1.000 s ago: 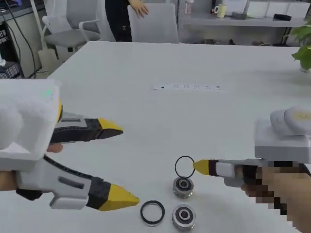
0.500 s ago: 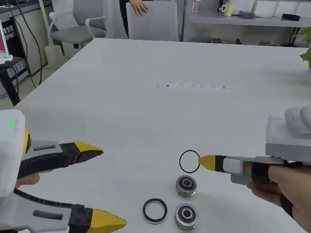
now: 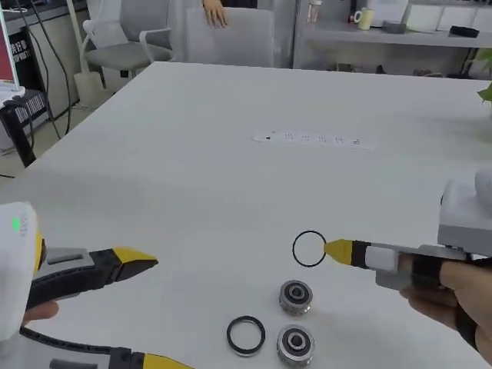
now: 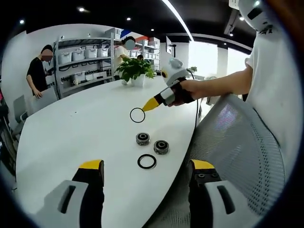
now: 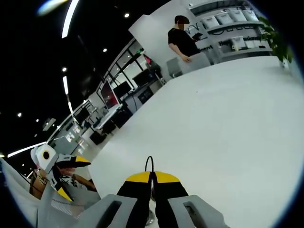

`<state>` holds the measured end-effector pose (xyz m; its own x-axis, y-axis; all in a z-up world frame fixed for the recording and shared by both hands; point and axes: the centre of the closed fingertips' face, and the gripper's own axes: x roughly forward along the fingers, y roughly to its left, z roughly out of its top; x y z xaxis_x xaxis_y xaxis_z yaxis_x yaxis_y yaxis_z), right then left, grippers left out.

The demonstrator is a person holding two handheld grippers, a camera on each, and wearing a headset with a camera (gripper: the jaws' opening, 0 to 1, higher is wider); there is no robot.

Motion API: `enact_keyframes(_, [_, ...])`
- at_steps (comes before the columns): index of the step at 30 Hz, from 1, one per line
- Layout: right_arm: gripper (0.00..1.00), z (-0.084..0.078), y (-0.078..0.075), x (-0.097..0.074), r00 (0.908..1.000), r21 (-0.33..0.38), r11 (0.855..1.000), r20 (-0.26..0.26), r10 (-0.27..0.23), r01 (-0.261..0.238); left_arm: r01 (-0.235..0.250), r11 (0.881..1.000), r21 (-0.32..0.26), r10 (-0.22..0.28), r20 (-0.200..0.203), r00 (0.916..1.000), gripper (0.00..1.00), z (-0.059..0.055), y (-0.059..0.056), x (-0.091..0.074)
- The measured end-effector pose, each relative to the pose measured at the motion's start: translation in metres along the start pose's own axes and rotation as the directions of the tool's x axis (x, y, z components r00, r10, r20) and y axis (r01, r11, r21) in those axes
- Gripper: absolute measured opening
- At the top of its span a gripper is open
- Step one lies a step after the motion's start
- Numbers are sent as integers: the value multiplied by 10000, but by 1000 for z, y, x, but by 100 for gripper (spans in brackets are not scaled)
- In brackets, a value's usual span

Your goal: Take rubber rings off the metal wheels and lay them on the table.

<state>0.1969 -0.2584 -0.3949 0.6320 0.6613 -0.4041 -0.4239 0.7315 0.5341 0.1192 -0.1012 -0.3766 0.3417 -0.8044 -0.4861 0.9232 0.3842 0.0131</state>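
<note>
Near edge of the worktop [image 3: 231,177]: a far wheel [image 3: 296,296] and a near wheel [image 3: 294,343] sit close together. A thick ring [image 3: 246,335] lies flat just left of the near wheel, not touching it.
Right tool [image 3: 330,249]: its jaws are pressed together on a thin ring [image 3: 309,249], held upright at the yellow tip, just beyond the far wheel.
Left tool [image 3: 173,314]: its jaws are wide apart with nothing between them, at the near left, well apart from the wheels.
Left gripper view: the thin ring [image 4: 137,115] shows as a full circle. Both wheels and the thick ring [image 4: 147,161] lie ahead of the jaws, and a plant [image 4: 134,69] stands at the far end.
Right gripper view: the thin ring [image 5: 149,164] is edge-on, a dark sliver rising from the closed jaws. The left tool [image 5: 61,175] is at lower left, and a person [image 5: 183,40] stands by the far edge.
</note>
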Motion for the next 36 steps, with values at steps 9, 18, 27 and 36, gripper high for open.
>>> enact_keyframes(9, [0,11,12,-2,9994,-376,9991,292,191,-180,-80,9999,-121,81,65,9999,70,-2,3,0])
enact_keyframes(18, [0,11,32,1,9981,-849,9949,235,571,-550,-112,9998,-190,114,102,9999,70,-4,3,-2])
enact_keyframes(27, [0,0,49,10,9955,-1490,9844,-261,912,-940,-62,9998,-204,63,68,10000,71,-5,2,-1])
enact_keyframes(36, [0,-24,65,20,9837,-1946,9687,-1229,1316,-1539,-129,9995,-279,131,77,9999,70,-7,2,-1])
